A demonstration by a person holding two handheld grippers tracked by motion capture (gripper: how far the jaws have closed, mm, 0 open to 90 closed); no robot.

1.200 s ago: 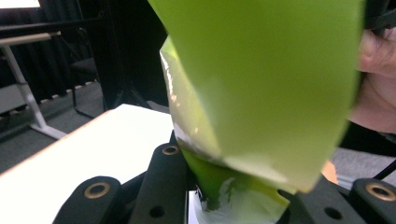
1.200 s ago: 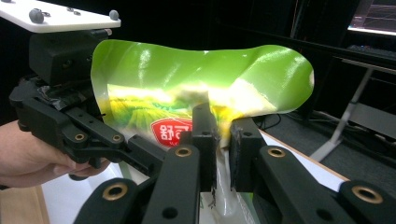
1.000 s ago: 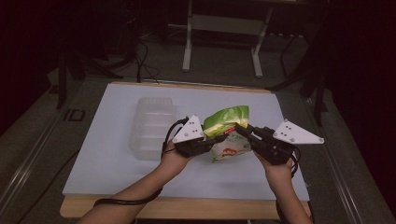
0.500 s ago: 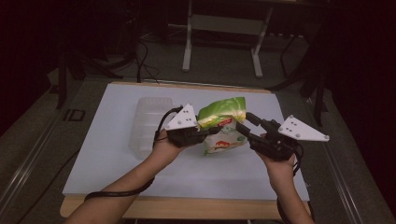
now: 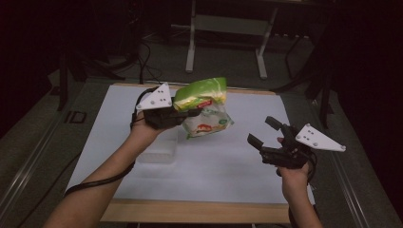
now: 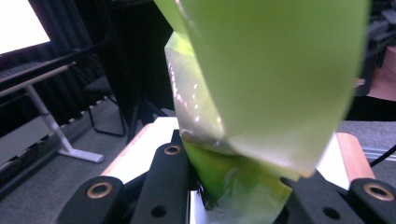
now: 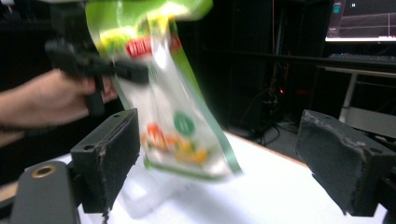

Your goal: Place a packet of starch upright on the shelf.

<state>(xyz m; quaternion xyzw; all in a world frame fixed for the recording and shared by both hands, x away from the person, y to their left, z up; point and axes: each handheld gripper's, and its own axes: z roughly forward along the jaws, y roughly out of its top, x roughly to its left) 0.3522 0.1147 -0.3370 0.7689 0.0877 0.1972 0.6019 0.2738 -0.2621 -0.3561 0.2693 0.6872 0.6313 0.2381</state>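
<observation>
The green and white snack bag (image 5: 205, 107) hangs in the air above the white tabletop (image 5: 237, 166), pinched near its green top by the left hand-held gripper (image 5: 187, 114), whose jaws are pressed together on the film; in the left gripper view the green foil (image 6: 261, 93) rises straight out from between the black jaws. The bag's lower end dangles free just beyond that gripper's tips, clear of the surface. Right under the left hand (image 5: 147, 128) sits a clear plastic container (image 5: 159, 152), resting on the tabletop on the wrist side of the gripper. The right hand-held gripper (image 5: 263, 133) is well apart from the bag, its jaws spread wide with nothing between them; in the right gripper view the bag (image 7: 173, 107) hangs ahead of the open jaws, nearer the left pad. Between the two grippers the white surface lies bare, as does the stretch toward the wooden near edge (image 5: 199, 211). Past the far edge stand dark stands and a metal frame (image 5: 225, 28) on the floor
</observation>
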